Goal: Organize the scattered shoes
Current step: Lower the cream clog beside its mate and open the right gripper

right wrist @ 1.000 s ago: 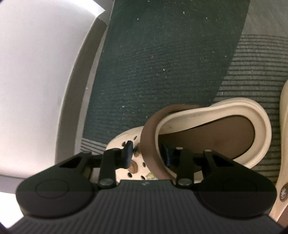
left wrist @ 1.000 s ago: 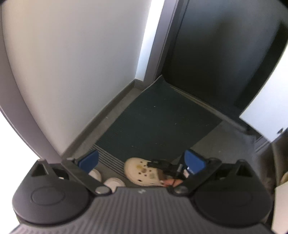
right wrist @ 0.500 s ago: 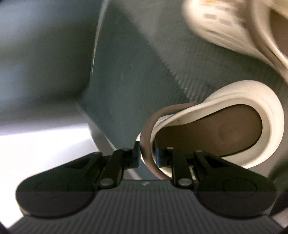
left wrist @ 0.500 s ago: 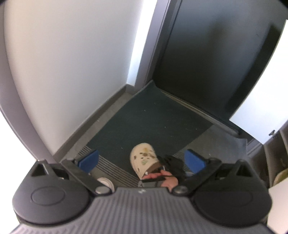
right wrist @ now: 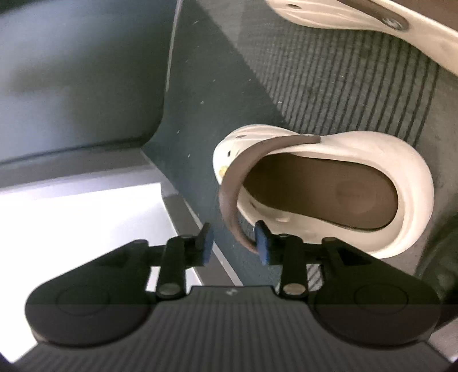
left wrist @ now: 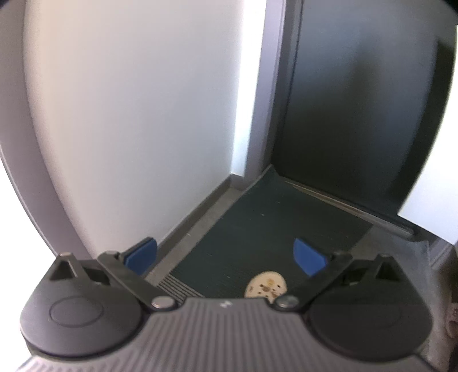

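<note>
Dark ribbed matting (left wrist: pixel 266 243) fills a corner floor, bounded on the left by a white wall (left wrist: pixel 137 114) with a grey baseboard and at the back by a dark door (left wrist: pixel 357 100); most of the mat toward the door lies bare. In the right wrist view a cream clog (right wrist: pixel 343 194) sits on the mat near its edge, sole down, its long axis running across the picture with the toe toward the left and the heel toward the right. Its brown heel strap (right wrist: pixel 232 200) is swung forward over the toe end. A 2nd cream clog (right wrist: pixel 372 23) lies apart from it at the top right.

The right gripper (right wrist: pixel 234 246) has just been opening its jaws; the lower strap end lies between them, beside the right pad, no longer pinched. The left gripper (left wrist: pixel 226 254) hangs above the mat, jaws spread wide and empty, with a clog's toe (left wrist: pixel 266 287) showing below.
</note>
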`<state>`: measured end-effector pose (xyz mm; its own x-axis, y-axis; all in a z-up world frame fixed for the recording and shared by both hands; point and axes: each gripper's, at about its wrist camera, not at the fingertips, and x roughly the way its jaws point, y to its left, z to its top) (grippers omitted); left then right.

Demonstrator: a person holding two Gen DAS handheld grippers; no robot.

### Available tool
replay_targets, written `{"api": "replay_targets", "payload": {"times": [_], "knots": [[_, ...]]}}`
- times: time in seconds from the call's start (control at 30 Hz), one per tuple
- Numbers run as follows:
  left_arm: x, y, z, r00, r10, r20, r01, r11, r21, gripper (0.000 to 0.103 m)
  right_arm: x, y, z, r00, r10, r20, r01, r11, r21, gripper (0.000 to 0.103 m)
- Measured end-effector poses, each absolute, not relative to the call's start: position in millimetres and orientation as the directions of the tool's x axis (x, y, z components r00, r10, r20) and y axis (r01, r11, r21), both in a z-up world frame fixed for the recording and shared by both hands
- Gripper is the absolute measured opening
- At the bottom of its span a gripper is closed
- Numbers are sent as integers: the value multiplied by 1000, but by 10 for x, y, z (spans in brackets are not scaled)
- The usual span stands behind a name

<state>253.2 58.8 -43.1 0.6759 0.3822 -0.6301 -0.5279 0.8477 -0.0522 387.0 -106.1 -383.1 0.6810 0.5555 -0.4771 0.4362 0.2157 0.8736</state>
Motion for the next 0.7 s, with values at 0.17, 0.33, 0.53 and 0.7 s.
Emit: {"api": "replay_targets", "payload": {"times": [0.17, 0.33, 0.53, 0.7], "knots": [[2443, 676, -405, 675, 415, -610, -539, 842, -25, 103, 3826, -1122, -3563, 704, 533, -469, 172, 513, 841, 65], [2348, 791, -365, 666, 405, -627, -553, 832, -50, 103, 3875, -1059, -3557, 712, 487, -506, -7, 726, 688, 47], [2283, 760, -343, 687, 401, -606, -536, 843, -50, 103, 3970, -834, -3520, 688, 451, -569, -185, 867, 463, 16], [2285, 681, -454, 682, 395, -616, -515, 857, -20, 103, 4123, -762, -3529, 682, 446, -579, -212, 879, 428, 16]]}}
